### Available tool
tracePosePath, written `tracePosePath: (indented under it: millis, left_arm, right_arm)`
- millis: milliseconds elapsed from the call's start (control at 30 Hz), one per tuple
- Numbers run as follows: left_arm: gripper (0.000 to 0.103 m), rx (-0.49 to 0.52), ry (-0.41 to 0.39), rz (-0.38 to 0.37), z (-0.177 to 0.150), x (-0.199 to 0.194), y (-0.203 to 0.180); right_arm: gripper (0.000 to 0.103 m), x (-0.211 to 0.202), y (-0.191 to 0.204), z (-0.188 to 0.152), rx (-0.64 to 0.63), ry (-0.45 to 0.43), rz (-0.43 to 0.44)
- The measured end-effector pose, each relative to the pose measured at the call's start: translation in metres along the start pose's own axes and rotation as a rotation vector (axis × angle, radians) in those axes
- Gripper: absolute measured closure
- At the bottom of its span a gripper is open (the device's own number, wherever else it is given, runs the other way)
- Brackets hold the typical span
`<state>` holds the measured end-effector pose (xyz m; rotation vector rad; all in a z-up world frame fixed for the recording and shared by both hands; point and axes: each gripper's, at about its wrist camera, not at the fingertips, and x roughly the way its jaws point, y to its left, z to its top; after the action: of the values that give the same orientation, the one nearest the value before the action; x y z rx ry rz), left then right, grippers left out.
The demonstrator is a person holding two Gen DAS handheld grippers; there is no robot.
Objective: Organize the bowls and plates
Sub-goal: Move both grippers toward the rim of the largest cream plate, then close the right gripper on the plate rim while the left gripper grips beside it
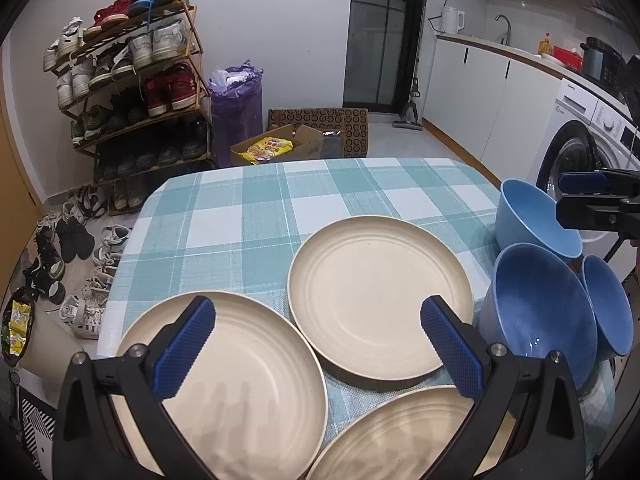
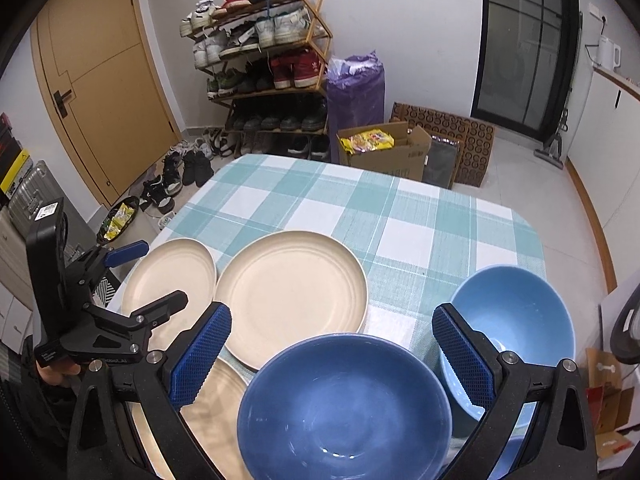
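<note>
Cream plates [image 1: 380, 300] ahead of the left gripper's [image 1: 318, 344] wide-open, empty fingers look light, stiff and slick, best pinched at a rim; the right gripper [image 2: 332, 354] gapes empty over blue bowls [image 2: 344, 412].

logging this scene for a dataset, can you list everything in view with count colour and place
plates: 3, cream, left and near part of the table
bowls: 3, blue, right side of the table
tablecloth: 1, teal and white check, covers the table
shoe rack: 1, wood, full of shoes, by the far wall
cardboard box: 1, brown, on the floor beyond the table
kettle: 1, white, on the counter
washing machine: 1, white, right
left gripper: open, over the plates
right gripper: open, over the bowls
</note>
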<state>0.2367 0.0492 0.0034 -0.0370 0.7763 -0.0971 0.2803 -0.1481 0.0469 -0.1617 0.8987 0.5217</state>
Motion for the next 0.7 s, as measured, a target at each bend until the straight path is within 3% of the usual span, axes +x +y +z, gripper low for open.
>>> tracePosePath:
  millis: [433,533,700]
  left_arm:
    - [0.002,-0.005,0.056,-0.007,0.003,0.034,0.003]
    - [0.009,-0.001,0.074,-0.013,0.003,0.043,0.003]
    - [0.012,0.007,0.096,-0.025,0.004,0.055,0.003]
  right_arm:
    - [0.0,0.048,-0.007,0.013,0.014,0.088,0.014]
    - [0.0,0.059,-0.008,0.016,0.015,0.106,0.022]
    - [0.005,0.075,-0.009,0.021,0.013,0.14,0.025]
